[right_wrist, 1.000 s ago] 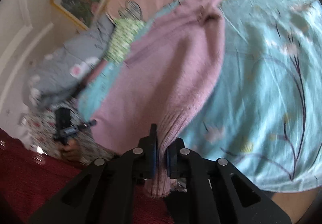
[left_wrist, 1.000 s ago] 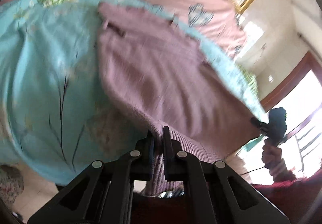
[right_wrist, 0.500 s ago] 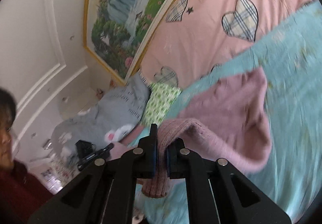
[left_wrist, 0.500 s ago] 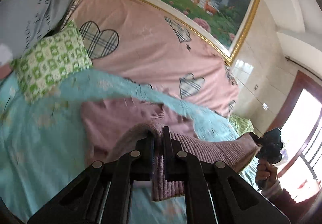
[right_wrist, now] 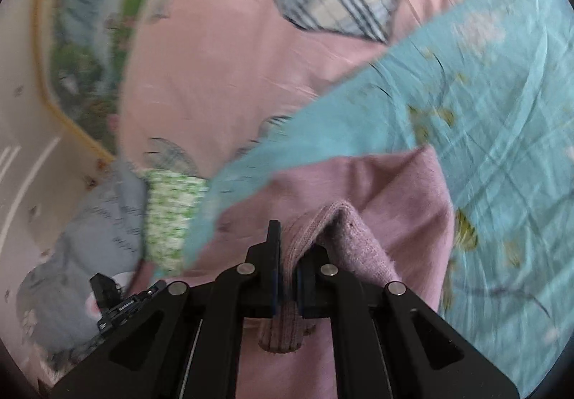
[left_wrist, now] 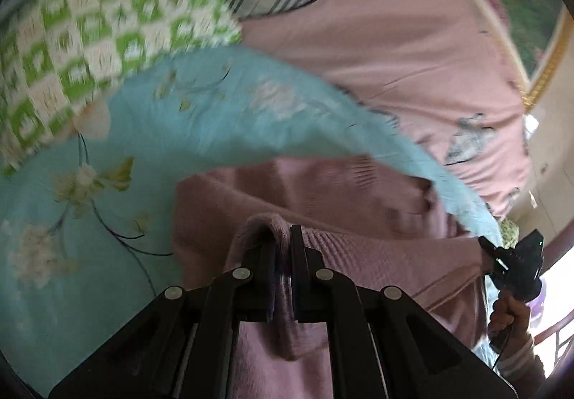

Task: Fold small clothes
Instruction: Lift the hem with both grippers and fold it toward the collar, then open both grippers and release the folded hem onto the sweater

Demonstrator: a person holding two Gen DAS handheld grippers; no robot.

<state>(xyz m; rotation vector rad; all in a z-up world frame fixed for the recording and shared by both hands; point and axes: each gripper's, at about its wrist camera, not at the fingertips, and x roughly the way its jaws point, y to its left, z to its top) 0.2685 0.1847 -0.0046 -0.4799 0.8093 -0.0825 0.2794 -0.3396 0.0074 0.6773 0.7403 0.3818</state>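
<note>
A small mauve knitted sweater (left_wrist: 323, 198) lies on the light blue flowered sheet (left_wrist: 107, 191), doubled over on itself. My left gripper (left_wrist: 283, 237) is shut on the sweater's ribbed hem, which bulges up between its jaws. My right gripper (right_wrist: 288, 241) is shut on the other end of the same ribbed hem of the sweater (right_wrist: 376, 184). The hem stretches between the two grippers above the lower layer. In the left wrist view the right gripper (left_wrist: 484, 243) shows at the far right, held by a hand (left_wrist: 509, 313). In the right wrist view the left gripper (right_wrist: 152, 289) shows at lower left.
A pink quilt with plaid hearts (left_wrist: 394, 40) (right_wrist: 222, 51) lies behind the blue sheet (right_wrist: 484, 94). A green-checked pillow (left_wrist: 89, 40) (right_wrist: 172, 212) and a grey patterned cloth (right_wrist: 89, 230) sit at the left. A gold-framed picture (right_wrist: 79, 40) hangs on the wall.
Both grippers have carried the ribbed hem across the bed toward the sweater's far end, folding it over itself. The views swung up to the wall picture and back down to the bed.
</note>
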